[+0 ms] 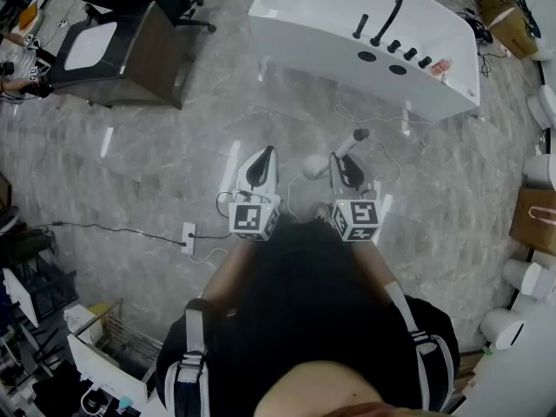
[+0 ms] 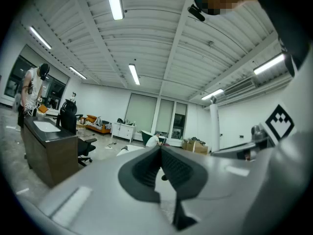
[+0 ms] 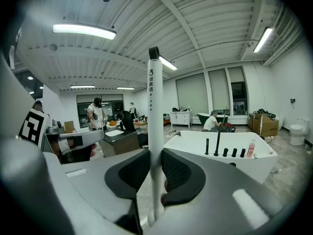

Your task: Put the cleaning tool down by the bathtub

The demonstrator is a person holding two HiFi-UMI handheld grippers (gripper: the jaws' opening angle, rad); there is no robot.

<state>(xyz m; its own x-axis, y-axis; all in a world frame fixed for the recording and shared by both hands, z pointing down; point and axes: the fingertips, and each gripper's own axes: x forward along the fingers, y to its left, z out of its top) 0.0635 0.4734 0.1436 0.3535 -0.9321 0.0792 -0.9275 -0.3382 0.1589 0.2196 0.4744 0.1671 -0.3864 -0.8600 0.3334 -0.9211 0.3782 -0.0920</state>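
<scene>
The right gripper (image 3: pixel 155 155) pinches the cleaning tool (image 3: pixel 155 97) by its thin pole mid-frame, left gripper (image 2: pixel 160 150) closed empty, bathtub (image 3: pixel 195 140) off at right; the slim pole could perhaps slip sideways or topple on release.

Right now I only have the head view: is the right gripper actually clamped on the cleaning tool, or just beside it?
Observer: Clamped. In the right gripper view the right gripper has its jaws pressed on the cleaning tool, whose white handle stands upright between them.
Operator: Is the left one carrying anything?
Observer: No. In the left gripper view the left gripper has its jaws meeting at the tips with nothing between them.
Operator: Does the right one face the tub?
Observer: Yes. Its view has the bathtub ahead, to the right of the handle.
</scene>
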